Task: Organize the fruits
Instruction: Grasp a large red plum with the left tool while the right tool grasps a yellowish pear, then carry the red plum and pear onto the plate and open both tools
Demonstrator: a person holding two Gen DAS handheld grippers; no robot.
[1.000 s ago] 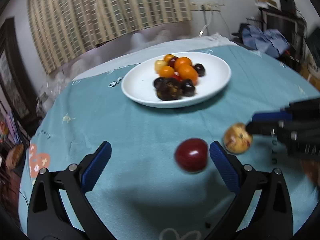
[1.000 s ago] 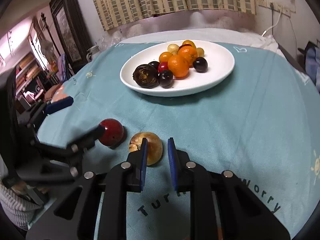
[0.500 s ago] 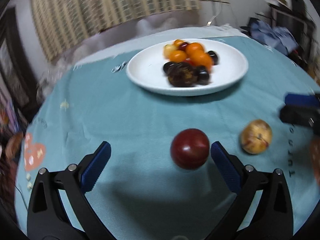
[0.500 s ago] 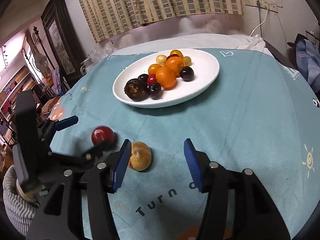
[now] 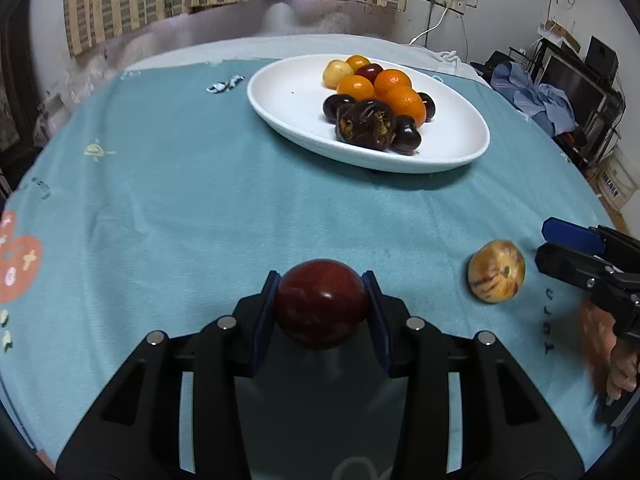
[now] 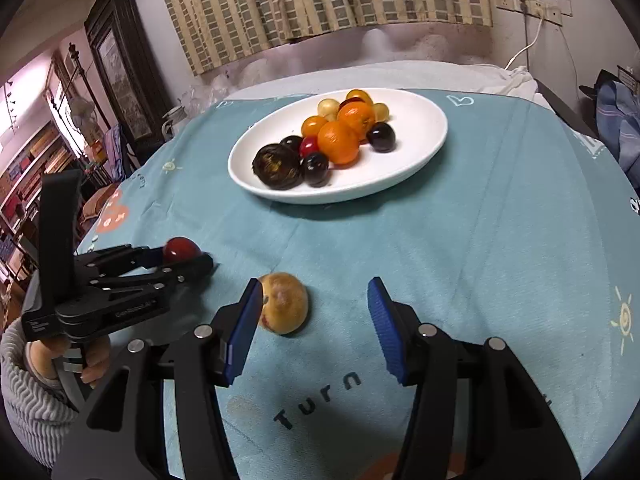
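Here, glossy dark-red fruit, round

A checked curtain in beige and grey hangs across the far wall. On the right, wall sockets feed a white cable that runs down behind the worktop. A dark-framed picture leans at the far left, with cluttered shelves beyond it. Blue clothing lies heaped before a black rack at the far right.

Blk grippers w/ blue pads, silver screws; grey ribbed sleeve.
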